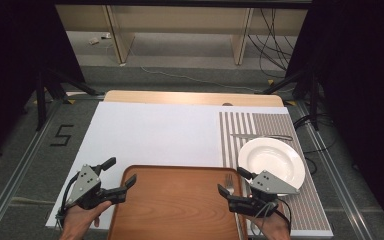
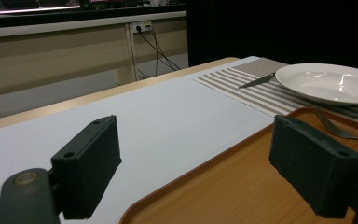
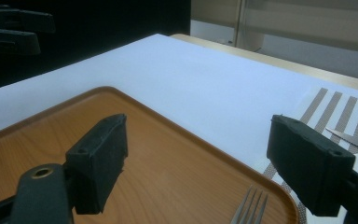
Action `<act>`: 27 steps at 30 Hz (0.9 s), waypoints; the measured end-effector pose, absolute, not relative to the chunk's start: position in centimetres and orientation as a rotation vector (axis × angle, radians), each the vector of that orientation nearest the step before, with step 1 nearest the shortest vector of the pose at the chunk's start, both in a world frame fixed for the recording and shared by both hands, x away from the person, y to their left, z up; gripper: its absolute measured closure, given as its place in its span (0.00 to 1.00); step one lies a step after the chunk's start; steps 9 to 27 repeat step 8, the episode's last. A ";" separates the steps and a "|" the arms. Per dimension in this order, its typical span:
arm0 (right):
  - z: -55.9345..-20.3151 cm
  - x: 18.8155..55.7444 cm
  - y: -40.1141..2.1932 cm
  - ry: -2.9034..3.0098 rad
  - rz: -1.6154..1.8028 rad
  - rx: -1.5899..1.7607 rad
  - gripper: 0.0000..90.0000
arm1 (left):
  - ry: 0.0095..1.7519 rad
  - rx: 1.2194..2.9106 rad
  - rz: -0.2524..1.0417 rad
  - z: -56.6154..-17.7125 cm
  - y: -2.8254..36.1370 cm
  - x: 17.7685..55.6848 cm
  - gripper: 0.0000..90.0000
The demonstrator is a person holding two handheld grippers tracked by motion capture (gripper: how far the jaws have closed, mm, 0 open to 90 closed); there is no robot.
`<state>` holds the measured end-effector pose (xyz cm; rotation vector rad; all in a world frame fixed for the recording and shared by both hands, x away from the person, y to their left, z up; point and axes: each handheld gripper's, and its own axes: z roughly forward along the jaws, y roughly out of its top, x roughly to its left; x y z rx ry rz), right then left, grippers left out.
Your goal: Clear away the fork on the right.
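A brown wooden tray (image 1: pixel 175 210) lies at the near edge of the table. A silver fork (image 1: pixel 228 182) rests on its right side. My left gripper (image 1: pixel 120 171) hovers open over the tray's far-left corner, and the tray rim (image 2: pixel 200 161) runs between its jaws. My right gripper (image 1: pixel 232 181) is open over the tray's far-right corner, above the fork's tines (image 3: pixel 249 205). Neither gripper has anything pinched. A white plate (image 1: pixel 271 161) sits on a striped placemat (image 1: pixel 240 131), with a knife (image 1: pixel 260 136) beyond it.
A white sheet (image 1: pixel 160 132) covers most of the tabletop. Past its far edge a strip of bare wood (image 1: pixel 190 97) shows. Black stands (image 1: pixel 45 90) flank the table. Cables (image 1: pixel 275 45) lie on the floor behind.
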<state>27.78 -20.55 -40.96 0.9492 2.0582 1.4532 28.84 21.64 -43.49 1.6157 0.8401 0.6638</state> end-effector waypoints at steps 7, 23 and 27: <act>-41.0 27.8 -20.5 2.060 1.440 0.944 0.22 | 0.842 1.617 0.665 -43.5 21.6 28.9 0.18; -40.9 27.7 -20.5 2.068 1.444 0.950 0.22 | 0.843 1.618 0.664 -43.5 21.6 28.9 0.18; -40.9 27.7 -20.5 2.068 1.444 0.950 0.22 | 0.843 1.618 0.664 -43.5 21.6 28.9 0.18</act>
